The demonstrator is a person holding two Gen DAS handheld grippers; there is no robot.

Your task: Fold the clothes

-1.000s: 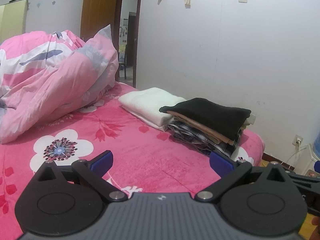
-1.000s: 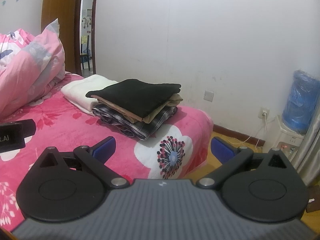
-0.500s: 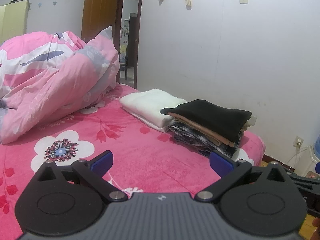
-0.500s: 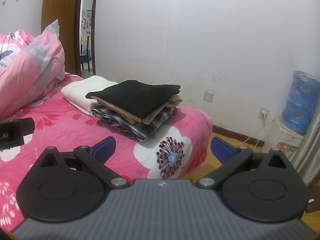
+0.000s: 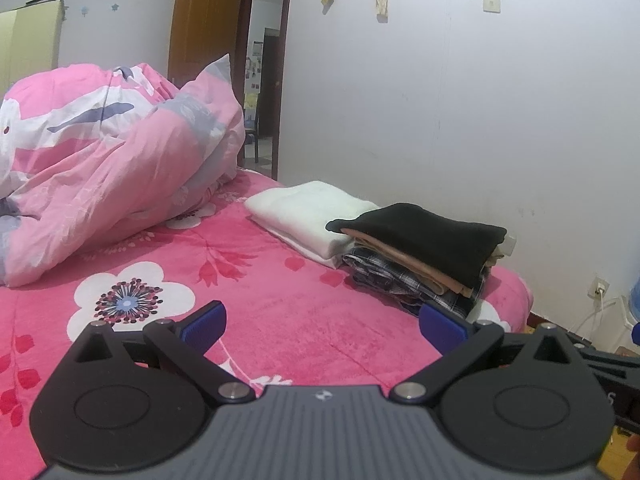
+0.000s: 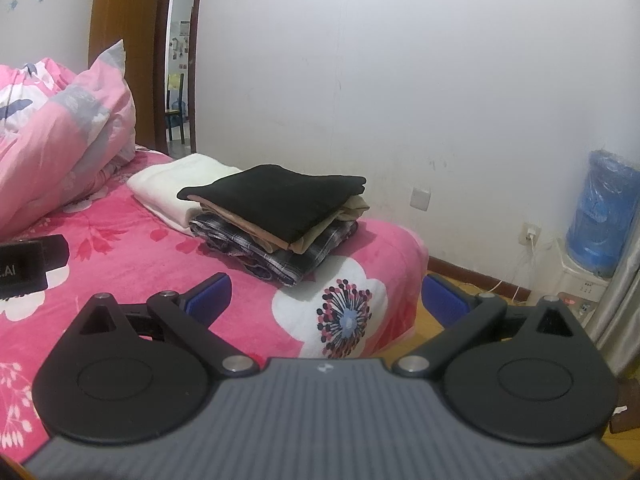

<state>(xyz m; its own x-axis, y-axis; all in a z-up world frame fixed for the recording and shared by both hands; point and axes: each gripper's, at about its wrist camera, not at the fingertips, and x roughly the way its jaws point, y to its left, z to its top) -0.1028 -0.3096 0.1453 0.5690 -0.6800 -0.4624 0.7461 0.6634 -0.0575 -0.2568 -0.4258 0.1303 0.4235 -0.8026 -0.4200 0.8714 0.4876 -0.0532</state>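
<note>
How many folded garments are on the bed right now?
4: a white one lying alone toward the door, and beside it a stack with a black top, a tan middle and a plaid bottom. More layers may be hidden inside.

White walls (image 6: 460,80) enclose the room; a brown wooden door (image 5: 204,24) stands open beside a dark doorway (image 5: 266,92). A bed (image 5: 280,312) wears a pink floral cover. A blue water dispenser (image 6: 602,216) stands by the wall.
</note>
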